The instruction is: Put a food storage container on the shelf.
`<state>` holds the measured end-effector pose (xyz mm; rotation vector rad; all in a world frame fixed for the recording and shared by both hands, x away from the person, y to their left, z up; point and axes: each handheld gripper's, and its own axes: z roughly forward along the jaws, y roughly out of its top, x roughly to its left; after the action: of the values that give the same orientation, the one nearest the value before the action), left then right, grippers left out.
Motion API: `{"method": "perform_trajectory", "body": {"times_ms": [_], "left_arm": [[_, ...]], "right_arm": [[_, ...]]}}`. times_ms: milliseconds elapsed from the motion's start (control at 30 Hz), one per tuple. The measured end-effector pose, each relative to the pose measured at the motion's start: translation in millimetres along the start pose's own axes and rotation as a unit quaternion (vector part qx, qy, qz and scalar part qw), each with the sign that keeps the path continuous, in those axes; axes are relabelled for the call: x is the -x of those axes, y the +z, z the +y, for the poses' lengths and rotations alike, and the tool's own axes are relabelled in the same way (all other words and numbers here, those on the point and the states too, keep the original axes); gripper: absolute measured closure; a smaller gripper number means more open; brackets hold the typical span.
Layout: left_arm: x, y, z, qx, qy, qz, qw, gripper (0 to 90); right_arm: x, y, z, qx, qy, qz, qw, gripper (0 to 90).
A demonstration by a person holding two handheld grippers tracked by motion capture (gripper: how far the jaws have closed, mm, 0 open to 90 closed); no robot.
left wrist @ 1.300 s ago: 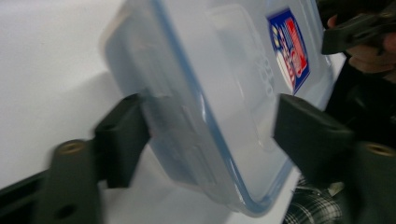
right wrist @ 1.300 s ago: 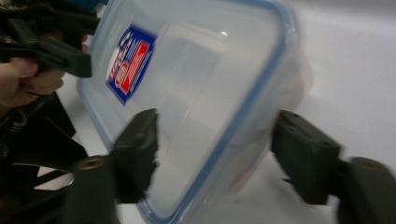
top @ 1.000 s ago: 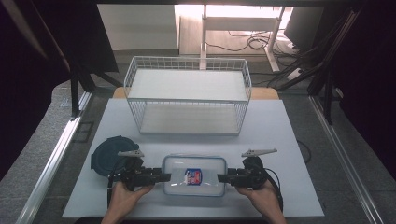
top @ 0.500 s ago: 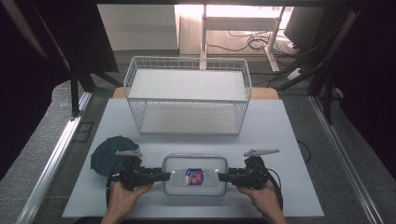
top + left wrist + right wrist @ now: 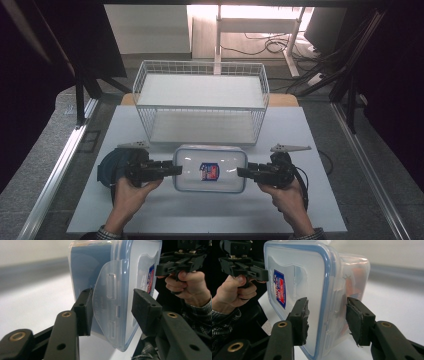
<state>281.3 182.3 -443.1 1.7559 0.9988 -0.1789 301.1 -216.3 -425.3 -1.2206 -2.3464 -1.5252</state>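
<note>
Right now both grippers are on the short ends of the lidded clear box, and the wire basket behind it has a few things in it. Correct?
Not quite. The wire basket is empty, as the high view shows. The rest holds: the left gripper and right gripper are on the short ends of the lidded clear box.

Looks like lab or test room, not home. White table (image 5: 310, 130) sits inside dark metal frame (image 5: 350, 95). Grey carpet floor (image 5: 35, 165) around it. Far side: cables (image 5: 260, 47) on floor, white desk legs (image 5: 292, 37). Wire basket (image 5: 200, 102) on table.
</note>
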Motion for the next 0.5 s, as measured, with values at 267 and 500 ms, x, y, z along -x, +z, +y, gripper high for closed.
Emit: {"method": "perform_trajectory", "body": {"times_ms": [267,500], "left_arm": [[7.3,-8.6,34.2,0.01,0.022,0.015,0.9996,51.4],[8.3,-18.2,64.0,0.019,0.028,0.023,0.9992,51.3]], "right_arm": [[-6.9,-7.3,29.8,0.013,-0.018,-0.008,0.9997,53.0],[-7.0,-8.5,59.1,0.023,-0.023,-0.005,0.9995,53.0]]}}
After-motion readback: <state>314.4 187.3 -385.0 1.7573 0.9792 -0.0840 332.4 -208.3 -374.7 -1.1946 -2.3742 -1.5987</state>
